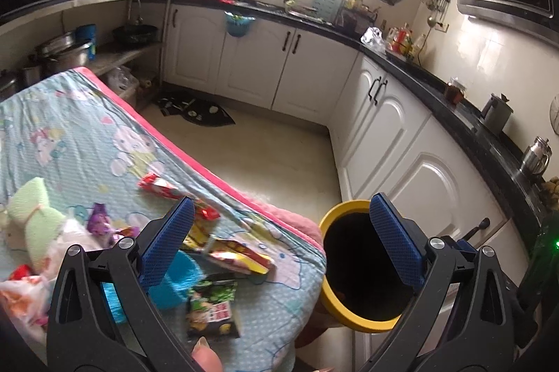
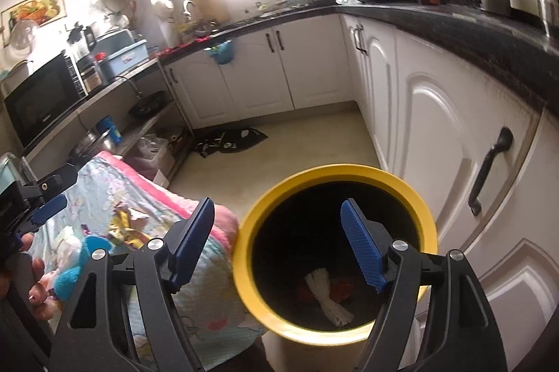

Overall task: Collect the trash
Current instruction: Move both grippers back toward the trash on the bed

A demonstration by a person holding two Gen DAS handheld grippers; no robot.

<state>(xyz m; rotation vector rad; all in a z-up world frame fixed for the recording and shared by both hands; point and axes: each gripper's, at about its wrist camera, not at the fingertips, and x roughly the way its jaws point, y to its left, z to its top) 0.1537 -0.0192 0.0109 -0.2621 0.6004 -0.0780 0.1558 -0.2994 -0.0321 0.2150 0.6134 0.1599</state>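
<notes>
Hovering w/ both tools by the yellow-rimmed bin (image 2: pixel 334 253), we've got nothing held in either one. Left gripper (image 1: pixel 279 239) stands as wide as it goes, blue pads (image 1: pixel 167 242) well apart, only the cloth-covered table (image 1: pixel 87 127) and the bin's rim showing between them. Right gripper (image 2: pixel 279 246) is open too, a bit less wide, jaws empty, and it looks straight down into the bin's mouth.

Key relation for what we reckon comes next: the wrappers lie on the table, to the left of the bin, below and just ahead of the left jaws. So the left hand is the nearer one; the right is parked over the bin, away from the litter.

Closest pieces from the left view: a green snack packet (image 1: pixel 213 309) lying flat near the table's near edge, just right of the left pad, long axis running roughly toward us; a red-and-yellow wrapper (image 1: pixel 241 256) just beyond it, lying crosswise, slanting down to the right; a red packet (image 1: pixel 162 188) farther up the cloth, also slanted. A purple wrapper (image 1: pixel 97 221) sits off to the left by a green soft toy (image 1: pixel 35 218). All look thin, crinkly, flat on soft cloth — we'd guess a pinch risks catching fabric too.

Inside the bin: a white twisted piece (image 2: pixel 326 297) and something red already at the bottom, so we judge the job partway done.
</notes>
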